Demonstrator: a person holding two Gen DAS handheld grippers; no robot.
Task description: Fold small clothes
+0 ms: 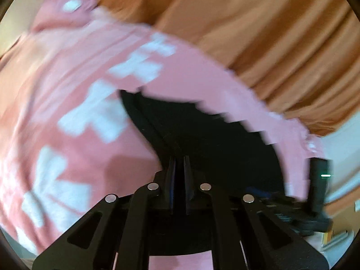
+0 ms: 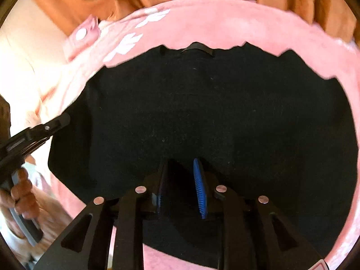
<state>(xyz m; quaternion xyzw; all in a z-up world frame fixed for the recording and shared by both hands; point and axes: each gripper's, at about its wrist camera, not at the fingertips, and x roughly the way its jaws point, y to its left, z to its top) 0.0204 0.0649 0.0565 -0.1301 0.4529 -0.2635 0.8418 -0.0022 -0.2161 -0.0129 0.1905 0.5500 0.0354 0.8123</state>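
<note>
A small black garment (image 2: 213,117) lies spread on a pink blanket (image 2: 225,20) with white flower shapes. In the left wrist view the garment (image 1: 202,130) is a dark fold running from my left gripper (image 1: 180,162), whose jaws are pinched shut on its edge. My right gripper (image 2: 182,168) has its blue pads (image 2: 199,186) close together with black cloth between them at the near edge. The left gripper (image 2: 60,121) also shows in the right wrist view at the garment's left edge. The left wrist view is motion-blurred.
Orange draped fabric (image 1: 270,33) hangs behind the pink blanket (image 1: 67,78). A pink pillow corner with a white dot (image 2: 83,33) lies at the far left. A hand (image 2: 22,193) holds the left gripper's handle. The right gripper's body (image 1: 317,184) shows at the right.
</note>
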